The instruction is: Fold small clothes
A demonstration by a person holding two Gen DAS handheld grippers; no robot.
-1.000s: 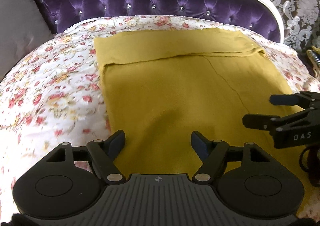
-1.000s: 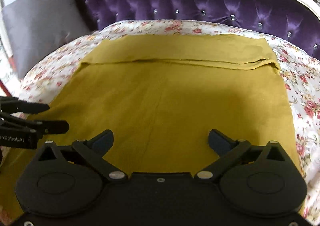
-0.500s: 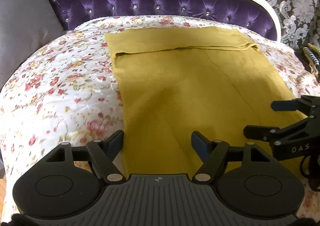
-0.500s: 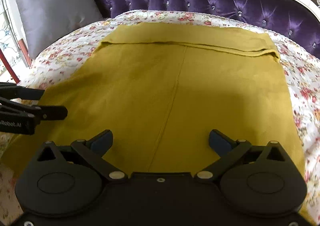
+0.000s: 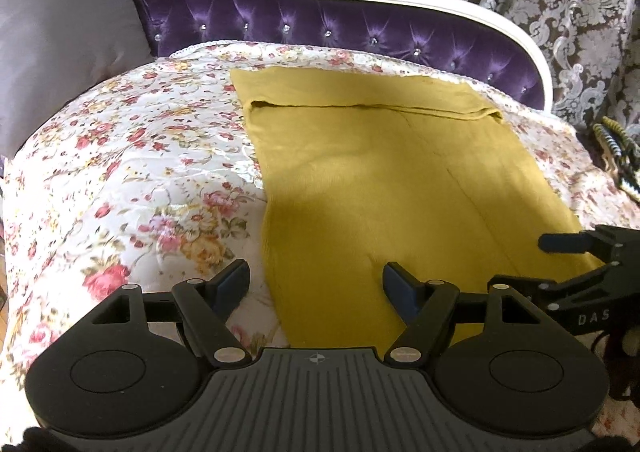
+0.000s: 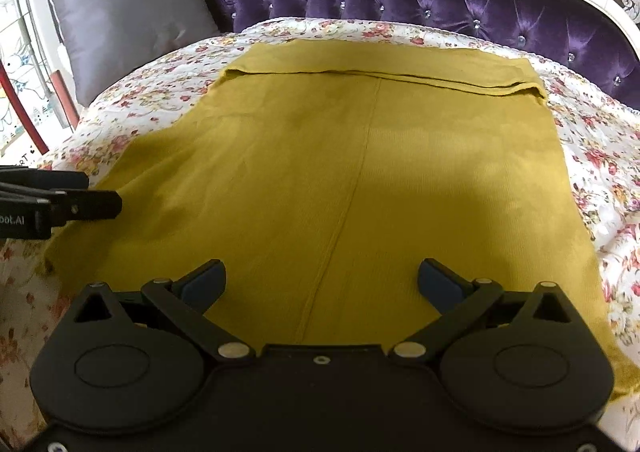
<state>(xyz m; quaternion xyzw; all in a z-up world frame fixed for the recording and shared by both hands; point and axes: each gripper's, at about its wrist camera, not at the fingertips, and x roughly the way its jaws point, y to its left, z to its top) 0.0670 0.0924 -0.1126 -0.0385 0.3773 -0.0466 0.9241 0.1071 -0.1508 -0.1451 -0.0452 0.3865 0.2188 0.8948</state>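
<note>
On the white quilted bedspread with red and pink flowers (image 5: 132, 180), the mustard-yellow knitted garment (image 6: 360, 180) is lying flat and smooth, its far edge already turned over into a narrow band just short of the purple tufted headboard (image 6: 440, 8). A grey cushion (image 6: 128, 24) is leaning at the far left. Both tools are hovering above the near part of the cloth: the left tool (image 5: 316, 282) is standing released over the garment's left edge, gripping nothing, and the right tool (image 6: 322, 280) is likewise gaping wide over the centre seam, empty. By my reading, only the first fold is done; the main folds, bringing the sides or near end over, are waiting.
</note>
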